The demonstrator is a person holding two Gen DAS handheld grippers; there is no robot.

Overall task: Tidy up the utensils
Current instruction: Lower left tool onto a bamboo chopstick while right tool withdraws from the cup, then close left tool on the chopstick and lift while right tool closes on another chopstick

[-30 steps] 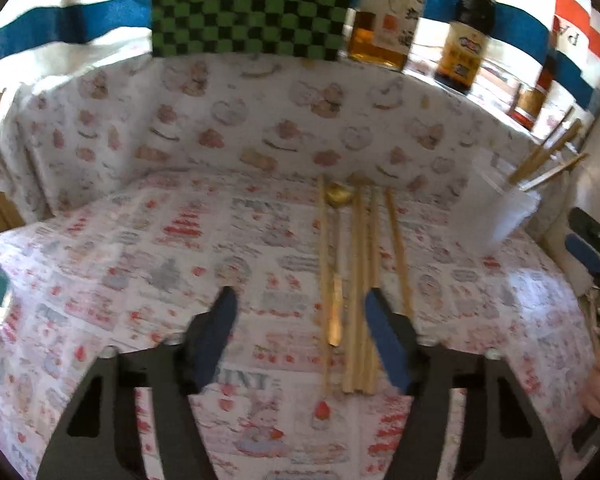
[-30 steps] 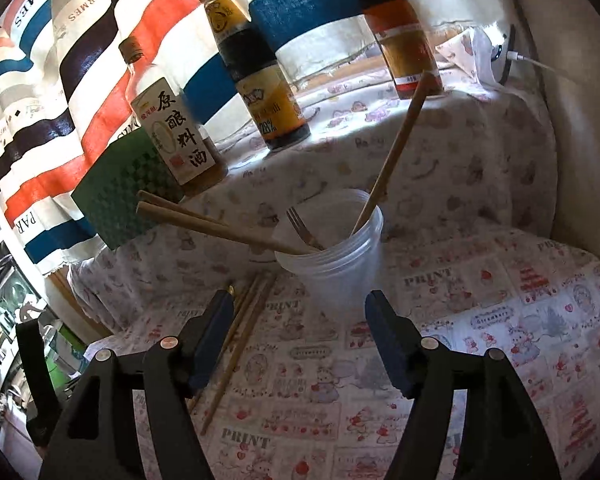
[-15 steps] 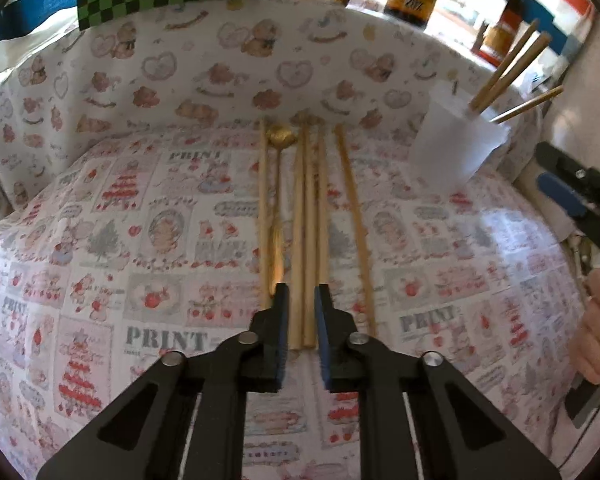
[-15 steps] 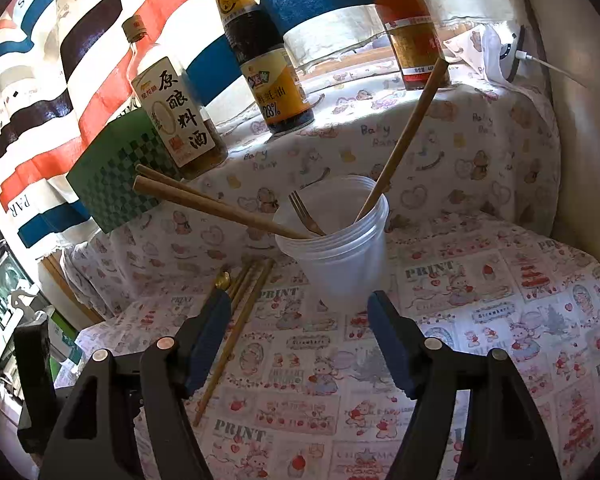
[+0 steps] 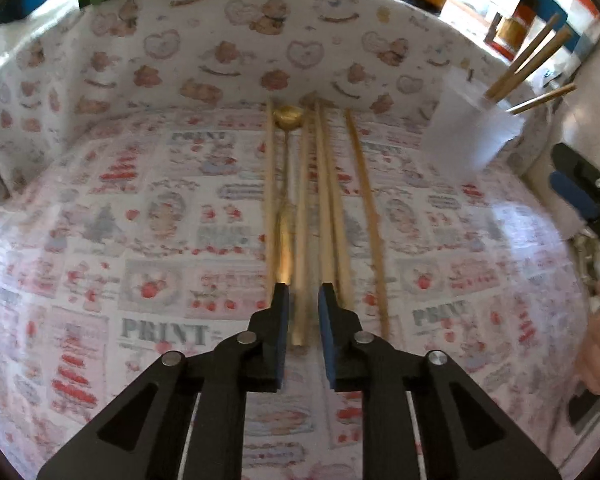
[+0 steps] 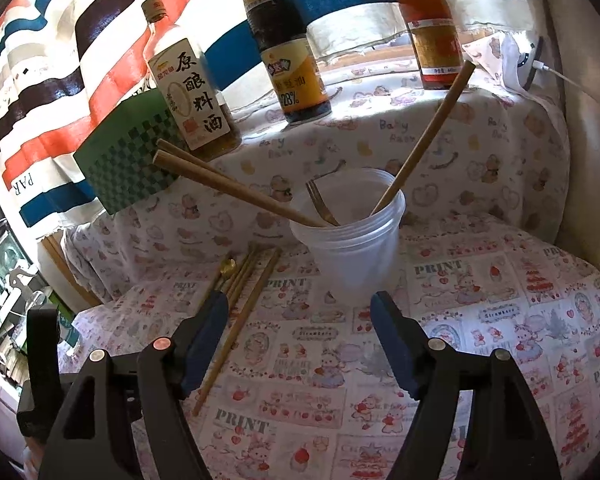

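Lying flat on the table [image 5: 100, 208], a row of wooden chopsticks [image 5: 332, 208] and a gold spoon [image 5: 286, 184] run lengthwise straight away from the left gripper [image 5: 303, 304], near ends toward it, far ends at the back fold of the cloth. One chopstick [image 5: 301, 240] sits right between the left gripper's blue pads [image 5: 327, 336], its long axis in line w/ the fingers. Jaws are narrowed to a slim gap around it; cannot tell if they actually pinch it or just flank it.

Right gripper [image 6: 300, 320] is spread wide, holding nothing, facing a translucent plastic cup [image 6: 352, 248] just ahead. Cup already has chopsticks [image 6: 236, 188] leaning out plus a fork [image 6: 320, 204]. From the left gripper, cup stands fwd and to the right, near the table's back corner. Left is the nearer one to the loose utensils; likely next move is lift & carry to the cup.

Readable text: cloth repeats "PRINT"; also "Baby" on the rear drape. Bottle [image 6: 188, 96] label reads 原酿料酒. Dark sauce bottle [image 6: 288, 52] shows "28%". Third bottle [image 6: 432, 24], red label, too small to read. Green checkered box [image 6: 128, 164] behind.
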